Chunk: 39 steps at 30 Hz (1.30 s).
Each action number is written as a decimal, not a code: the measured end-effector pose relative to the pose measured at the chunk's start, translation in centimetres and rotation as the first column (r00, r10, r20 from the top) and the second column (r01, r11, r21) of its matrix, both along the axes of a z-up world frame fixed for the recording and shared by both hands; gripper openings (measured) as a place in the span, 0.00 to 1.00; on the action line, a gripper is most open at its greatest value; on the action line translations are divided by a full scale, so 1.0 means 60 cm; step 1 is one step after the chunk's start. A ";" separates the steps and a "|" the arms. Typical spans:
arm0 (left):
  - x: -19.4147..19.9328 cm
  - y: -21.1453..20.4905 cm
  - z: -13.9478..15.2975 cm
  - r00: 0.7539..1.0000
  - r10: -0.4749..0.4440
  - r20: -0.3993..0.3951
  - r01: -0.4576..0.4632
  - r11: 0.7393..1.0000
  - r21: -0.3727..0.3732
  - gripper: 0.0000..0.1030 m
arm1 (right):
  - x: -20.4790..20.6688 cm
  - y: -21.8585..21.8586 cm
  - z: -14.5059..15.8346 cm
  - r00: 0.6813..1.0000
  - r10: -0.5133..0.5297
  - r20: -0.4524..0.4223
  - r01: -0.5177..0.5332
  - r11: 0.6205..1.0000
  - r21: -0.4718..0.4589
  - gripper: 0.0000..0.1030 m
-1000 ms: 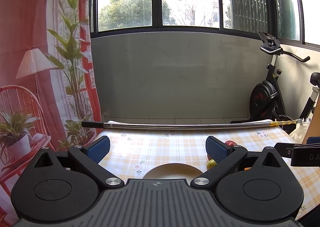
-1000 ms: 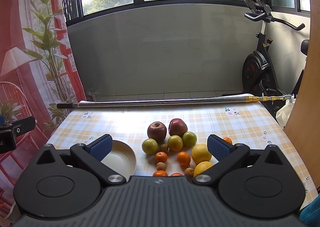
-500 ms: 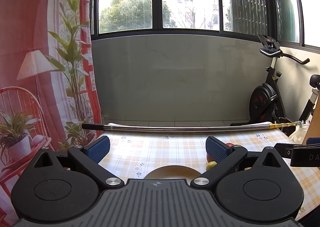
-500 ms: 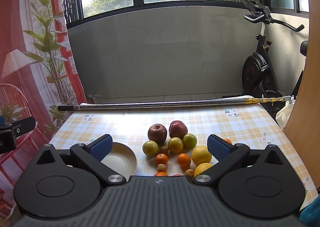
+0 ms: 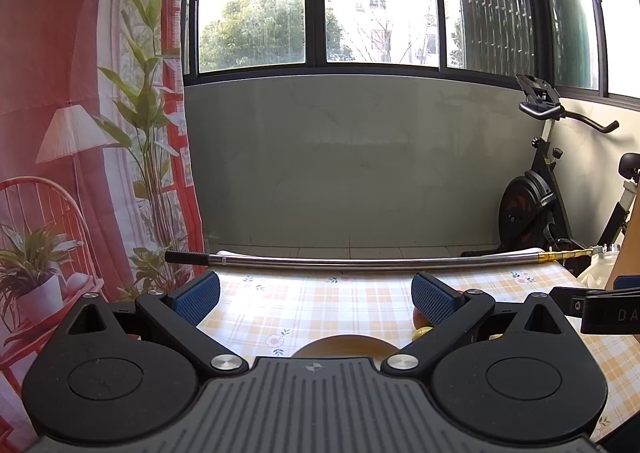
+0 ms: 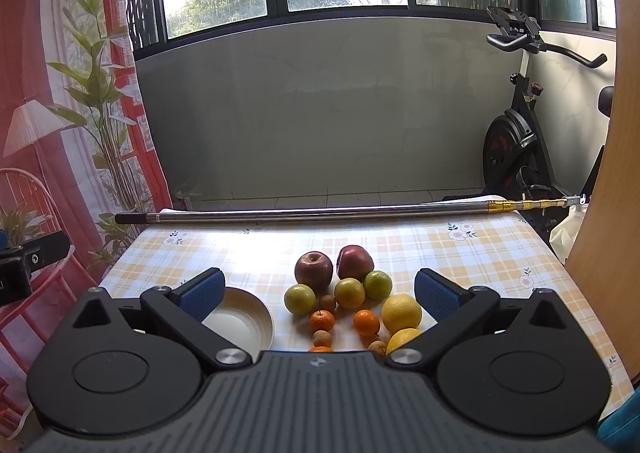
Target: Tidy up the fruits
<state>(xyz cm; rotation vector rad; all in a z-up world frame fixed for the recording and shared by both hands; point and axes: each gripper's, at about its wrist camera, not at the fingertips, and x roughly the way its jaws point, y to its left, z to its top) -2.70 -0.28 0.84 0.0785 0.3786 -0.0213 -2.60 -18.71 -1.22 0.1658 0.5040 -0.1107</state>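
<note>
L [image 5: 316,295] & R [image 6: 318,289] jaws wide, empty.

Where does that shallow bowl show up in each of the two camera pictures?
Left wrist view: only the far rim of the bowl peeks above the gripper body, bottom centre.
Right wrist view: the bowl sits lower left of centre, left of the fruit.
Shared landmark: the metal pole across the table's far edge.
</note>
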 end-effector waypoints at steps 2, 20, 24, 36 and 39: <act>0.000 0.000 0.000 1.000 0.000 -0.001 0.000 1.000 0.000 1.00 | 0.000 0.000 0.000 1.000 0.000 0.000 0.000 1.000 0.001 1.00; -0.003 0.000 0.005 1.000 0.000 0.012 0.000 1.000 -0.003 1.00 | -0.005 -0.005 0.006 1.000 -0.002 0.009 0.002 1.000 -0.006 1.00; -0.005 0.000 0.006 1.000 0.000 0.023 0.000 1.000 -0.006 1.00 | -0.007 -0.005 0.009 1.000 -0.003 0.017 0.003 1.000 -0.015 1.00; 0.007 -0.001 -0.003 1.000 -0.005 0.021 0.006 1.000 -0.031 1.00 | 0.000 -0.011 0.000 0.999 0.012 0.035 -0.010 0.999 -0.031 1.00; 0.019 0.000 -0.011 1.000 -0.005 0.010 0.005 0.999 -0.034 1.00 | 0.003 -0.024 -0.011 0.999 0.010 0.036 -0.010 1.000 -0.016 1.00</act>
